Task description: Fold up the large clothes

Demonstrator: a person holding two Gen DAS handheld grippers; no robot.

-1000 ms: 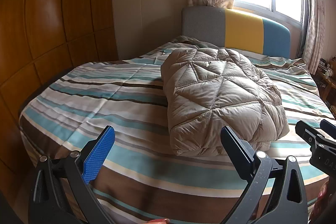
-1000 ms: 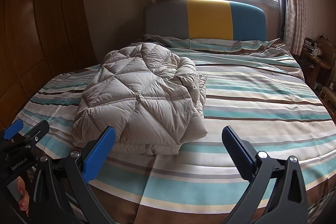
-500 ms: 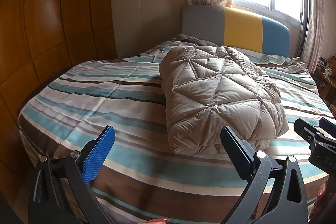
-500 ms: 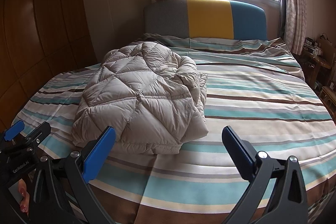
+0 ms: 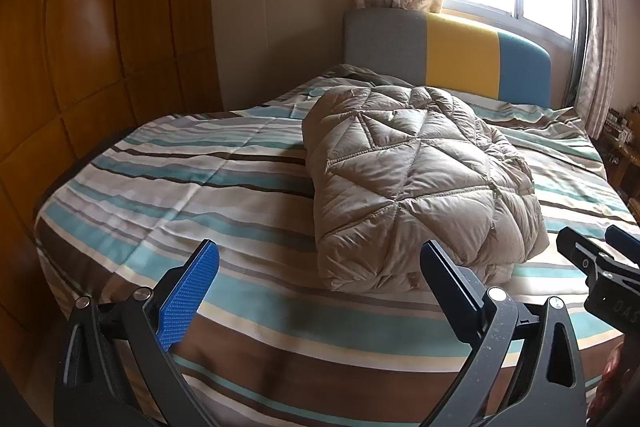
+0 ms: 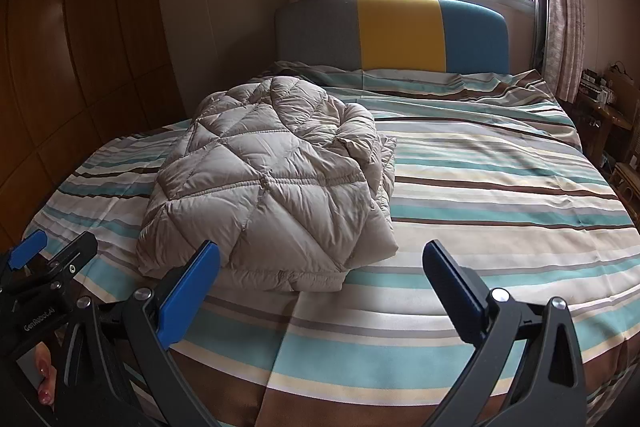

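Beige quilted down jacket (image 5: pixel 416 183) folded in a bundle on striped bed (image 6: pixel 480 187), toward the foot end, well short of headboard (image 6: pixel 392 35); left tool (image 5: pixel 320 283) spread, empty, near jacket's front edge; right tool (image 6: pixel 322 285) spread, empty, also near it.

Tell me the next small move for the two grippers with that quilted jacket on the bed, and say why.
Probably draw both back and stop. The quilted jacket already lies folded into a compact bundle on the striped bed. The left hand-held gripper and the right hand-held gripper are both open, empty and short of its near edge, so nothing looks left to fold.
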